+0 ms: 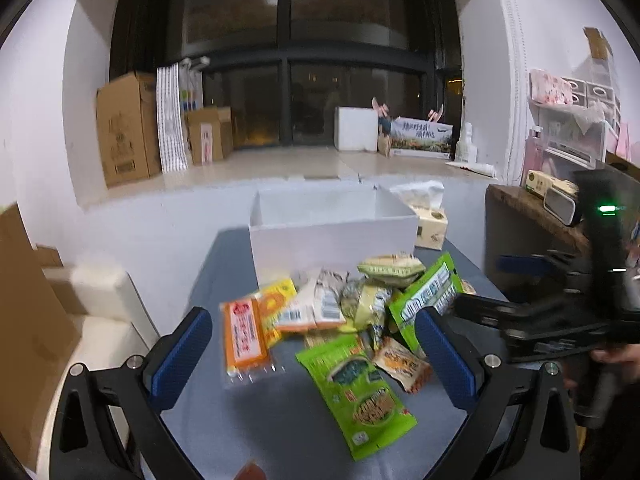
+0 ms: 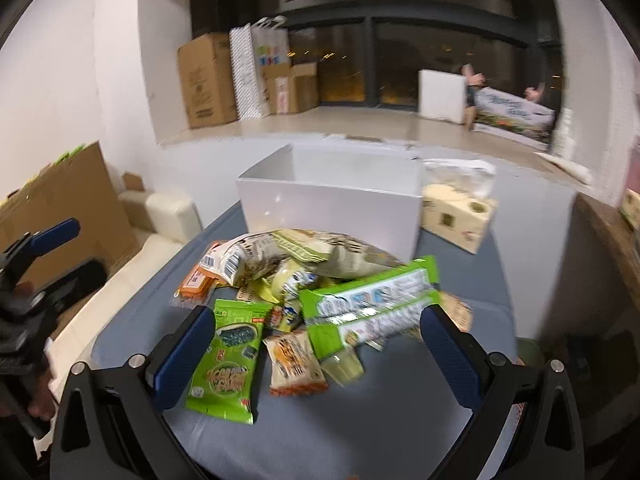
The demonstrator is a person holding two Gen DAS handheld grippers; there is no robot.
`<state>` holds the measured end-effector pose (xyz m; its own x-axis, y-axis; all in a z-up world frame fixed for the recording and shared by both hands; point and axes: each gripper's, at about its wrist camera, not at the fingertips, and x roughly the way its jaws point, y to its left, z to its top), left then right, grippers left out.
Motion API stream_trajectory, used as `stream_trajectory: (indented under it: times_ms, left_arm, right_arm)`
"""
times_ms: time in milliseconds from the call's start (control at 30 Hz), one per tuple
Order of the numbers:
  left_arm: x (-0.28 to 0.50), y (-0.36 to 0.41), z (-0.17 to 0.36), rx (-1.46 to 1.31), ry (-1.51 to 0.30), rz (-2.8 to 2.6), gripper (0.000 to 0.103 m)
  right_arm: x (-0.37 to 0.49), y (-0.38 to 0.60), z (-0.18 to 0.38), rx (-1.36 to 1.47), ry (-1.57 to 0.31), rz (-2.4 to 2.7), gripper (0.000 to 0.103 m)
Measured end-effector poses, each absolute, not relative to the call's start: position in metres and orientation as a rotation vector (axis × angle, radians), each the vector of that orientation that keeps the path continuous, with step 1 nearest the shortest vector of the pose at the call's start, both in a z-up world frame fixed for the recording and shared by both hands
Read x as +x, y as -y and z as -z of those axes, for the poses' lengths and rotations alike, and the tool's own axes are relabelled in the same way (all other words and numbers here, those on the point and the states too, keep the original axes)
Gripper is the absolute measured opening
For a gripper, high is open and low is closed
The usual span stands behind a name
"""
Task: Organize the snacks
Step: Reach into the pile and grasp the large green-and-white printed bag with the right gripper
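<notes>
A pile of snack packets point(image 1: 352, 308) lies on a blue-grey table point(image 1: 224, 256), just in front of an open white box point(image 1: 332, 232). It holds an orange packet point(image 1: 244, 332), a green seaweed packet point(image 1: 360, 388) and a long green packet point(image 1: 424, 300). My left gripper point(image 1: 316, 344) is open above the near side of the pile, holding nothing. In the right wrist view the pile point(image 2: 304, 276), the seaweed packet point(image 2: 226, 364), the long green packet point(image 2: 372, 304) and the box point(image 2: 332, 204) show. My right gripper point(image 2: 320, 352) is open and empty over the near packets.
A tissue box point(image 1: 430, 228) stands right of the white box and also shows in the right wrist view point(image 2: 456, 220). A wooden shelf point(image 1: 536, 212) is at the right. Cardboard boxes point(image 1: 124, 136) stand on a ledge behind. A cream sofa point(image 2: 168, 216) lies left of the table.
</notes>
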<state>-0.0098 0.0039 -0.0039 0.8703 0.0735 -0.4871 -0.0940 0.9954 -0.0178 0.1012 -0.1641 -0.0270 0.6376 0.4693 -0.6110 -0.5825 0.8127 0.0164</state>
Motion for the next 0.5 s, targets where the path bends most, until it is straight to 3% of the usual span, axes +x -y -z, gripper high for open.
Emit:
stream_trajectory:
  times_ms: [200,267,333,367,400,500]
  left_arm:
    - [-0.006,-0.021,0.014,-0.135,-0.567,-0.061,0.103]
    - [-0.006,-0.024,0.018,-0.151,-0.579,-0.050,0.103]
    - [-0.004,-0.026,0.021,-0.158,-0.590,-0.042,0.103]
    - [-0.004,-0.027,0.022,-0.162,-0.592,-0.037,0.103]
    - [-0.003,-0.026,0.023,-0.164,-0.599,-0.033,0.103]
    - [0.000,-0.026,0.026,-0.171,-0.616,-0.025,0.103]
  right_arm:
    - [0.154,0.122,0.053,-0.279,-0.667,-0.586,0.102]
    - [0.171,0.114,0.061,-0.296,-0.686,-0.567,0.095]
    - [0.185,0.106,0.069,-0.325,-0.704,-0.537,0.077]
    - [0.190,0.102,0.073,-0.338,-0.721,-0.540,0.074]
    - [0.195,0.099,0.078,-0.355,-0.737,-0.536,0.065]
    - [0.195,0.095,0.080,-0.369,-0.717,-0.555,0.060]
